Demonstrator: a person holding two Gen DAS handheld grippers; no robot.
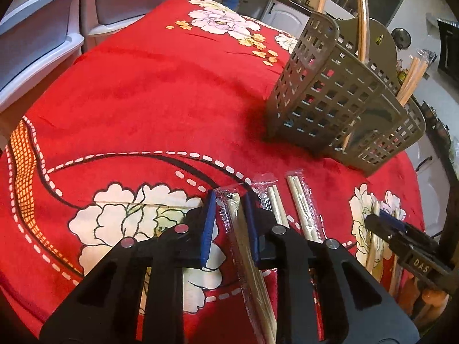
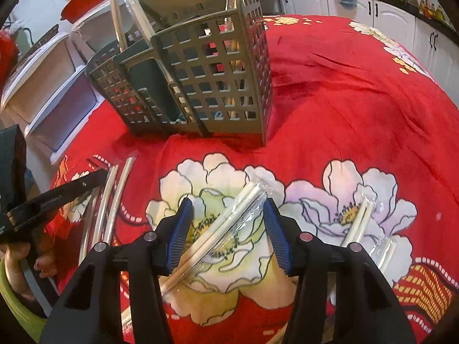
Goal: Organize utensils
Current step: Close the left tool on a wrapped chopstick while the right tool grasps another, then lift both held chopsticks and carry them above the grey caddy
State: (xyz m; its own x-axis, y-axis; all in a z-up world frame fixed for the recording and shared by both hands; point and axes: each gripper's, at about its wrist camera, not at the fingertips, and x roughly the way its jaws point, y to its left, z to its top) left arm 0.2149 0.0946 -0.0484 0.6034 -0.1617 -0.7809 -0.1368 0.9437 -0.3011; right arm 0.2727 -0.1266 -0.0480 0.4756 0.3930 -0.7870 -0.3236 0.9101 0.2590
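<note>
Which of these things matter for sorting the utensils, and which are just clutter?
Job:
- wrapped chopsticks between the left gripper pads
- wrapped chopsticks pair under the right gripper
- grey utensil caddy
- other wrapped pairs

Lying about:
- plastic drawers
- kitchen cabinets

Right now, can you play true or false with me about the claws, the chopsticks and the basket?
1. The left claw has a wrapped chopstick pair between its pads. True.
2. The utensil basket is lying on its side. False: it stands upright on the red cloth.
3. The basket already has chopsticks in it. True.
4. The right claw is squeezed tight on its chopstick pair. False: the pads stand apart either side of it.
5. The cloth is plain blue. False: it is red with flowers.
</note>
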